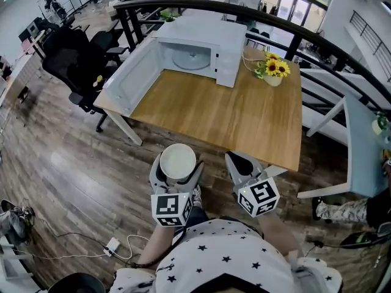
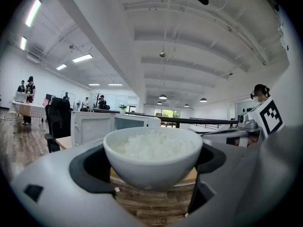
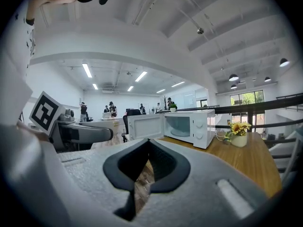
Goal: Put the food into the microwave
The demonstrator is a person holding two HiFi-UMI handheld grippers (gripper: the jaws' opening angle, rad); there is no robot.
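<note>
**Left tongs** [image 1: 178, 165]: closed onto a white bowl [image 2: 151, 164] of rice, one jaw on each side of its wall, the bowl level. The bowl is carried in the air at 6 o'clock of the bench [image 1: 232, 115], over the wood floor [image 1: 73, 176], just short of the bench's near edge.

**Right tongs** [image 1: 240, 162]: jaws drawn together, nothing between them, held beside the left at its 3 o'clock.

**Microwave** [image 1: 201, 41]: at 12 o'clock on the far side of the bench. Its door [image 1: 131, 75] is swung wide toward 10 o'clock and the glass plate [image 1: 191, 58] inside is bare.

**Sunflowers** [image 1: 273, 69]: in a small vase at 1 o'clock, apart from the microwave.

**Step in hand**: the carry, as I judge it, with the food gripped but not yet in.

**Next move calls for**: taking the bowl forward across the bench toward 12 o'clock, keeping it level, clearing the open door, then setting it on the glass plate.
</note>
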